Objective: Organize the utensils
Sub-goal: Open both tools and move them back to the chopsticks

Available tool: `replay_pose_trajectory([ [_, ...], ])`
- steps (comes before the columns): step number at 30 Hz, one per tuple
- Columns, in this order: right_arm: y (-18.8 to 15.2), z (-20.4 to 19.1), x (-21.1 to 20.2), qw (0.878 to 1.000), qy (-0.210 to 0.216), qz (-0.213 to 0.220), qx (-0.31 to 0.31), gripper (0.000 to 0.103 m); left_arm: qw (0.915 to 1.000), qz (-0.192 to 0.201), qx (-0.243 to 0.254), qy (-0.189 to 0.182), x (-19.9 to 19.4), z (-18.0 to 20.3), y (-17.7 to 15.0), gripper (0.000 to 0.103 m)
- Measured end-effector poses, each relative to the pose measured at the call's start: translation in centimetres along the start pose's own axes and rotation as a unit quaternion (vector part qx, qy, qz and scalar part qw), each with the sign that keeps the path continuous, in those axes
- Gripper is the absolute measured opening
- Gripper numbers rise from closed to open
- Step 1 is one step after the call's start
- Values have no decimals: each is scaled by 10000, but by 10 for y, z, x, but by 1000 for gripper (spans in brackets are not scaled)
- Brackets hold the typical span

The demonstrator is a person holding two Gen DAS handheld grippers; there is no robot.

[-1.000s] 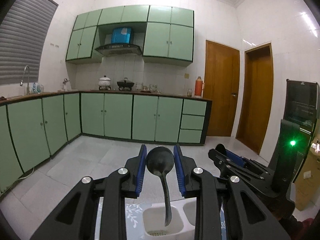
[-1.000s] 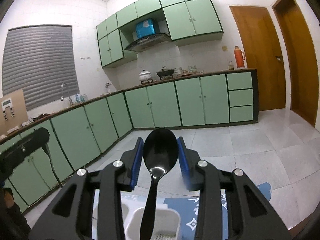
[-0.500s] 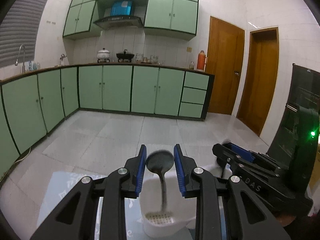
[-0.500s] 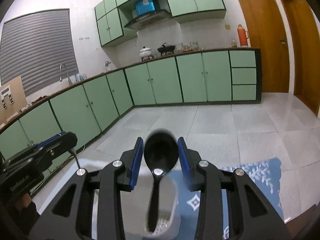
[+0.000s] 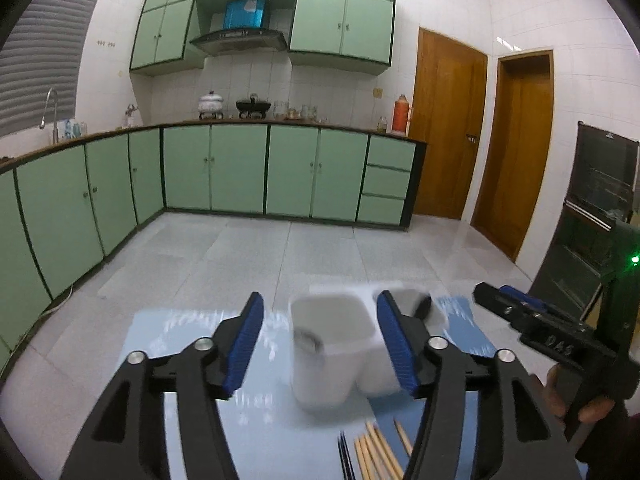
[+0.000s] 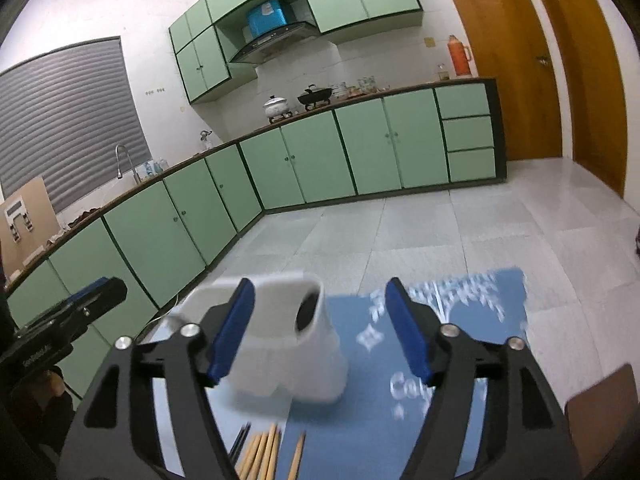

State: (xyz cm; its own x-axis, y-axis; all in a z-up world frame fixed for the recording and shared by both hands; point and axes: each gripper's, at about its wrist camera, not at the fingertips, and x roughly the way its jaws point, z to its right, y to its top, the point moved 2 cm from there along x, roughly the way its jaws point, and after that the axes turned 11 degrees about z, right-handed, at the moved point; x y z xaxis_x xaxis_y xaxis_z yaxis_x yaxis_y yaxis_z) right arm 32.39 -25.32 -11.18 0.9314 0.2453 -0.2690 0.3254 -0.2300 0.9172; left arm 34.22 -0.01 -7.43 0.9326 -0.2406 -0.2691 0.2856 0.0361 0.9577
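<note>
A white two-compartment utensil holder point(image 5: 332, 356) stands on the blue mat; it also shows in the right wrist view point(image 6: 296, 344). A grey spoon bowl point(image 5: 306, 340) rests in its left compartment and a black spoon bowl point(image 6: 306, 312) in its right compartment. My left gripper point(image 5: 320, 344) is open and empty, just in front of the holder. My right gripper point(image 6: 322, 328) is open and empty, to the holder's right. Wooden chopsticks point(image 5: 378, 454) and dark chopsticks point(image 5: 345, 456) lie on the mat near me; the wooden ones also show in the right wrist view point(image 6: 264, 454).
The blue patterned mat point(image 6: 440, 320) covers the table, whose far edge drops to a tiled floor point(image 5: 280, 252). Green cabinets point(image 5: 240, 172) line the walls. A brown object point(image 6: 600, 404) sits at the table's near right corner.
Both grippers opened and let go of their spoons, which now sit in the holder. Both grippers tilted down and pulled back, bringing the chopsticks into view.
</note>
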Motion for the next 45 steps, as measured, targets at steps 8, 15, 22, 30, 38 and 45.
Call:
replay_pose_trajectory([
  [8,-44,2,-62,9980,-241,-586,69,86,9964,-843,-99,23,-54,2,-61,70],
  [15,-85,-5,-109,9934,-345,-1093,88,86,9888,-1494,6,14,-89,7,-114,70],
  [22,-123,-11,-140,9882,-433,-1464,83,86,9808,-1945,96,20,-121,11,-156,70],
  [30,-141,-18,-151,9859,-472,-1608,32,86,9763,-2160,151,-26,-146,18,-182,70],
  [38,-143,-21,-153,9857,-484,-1613,-35,86,9747,-2182,476,85,-145,26,-200,71],
  [45,-154,-28,-156,9837,-377,-1754,-128,86,9755,-2123,492,290,-147,14,-198,71],
])
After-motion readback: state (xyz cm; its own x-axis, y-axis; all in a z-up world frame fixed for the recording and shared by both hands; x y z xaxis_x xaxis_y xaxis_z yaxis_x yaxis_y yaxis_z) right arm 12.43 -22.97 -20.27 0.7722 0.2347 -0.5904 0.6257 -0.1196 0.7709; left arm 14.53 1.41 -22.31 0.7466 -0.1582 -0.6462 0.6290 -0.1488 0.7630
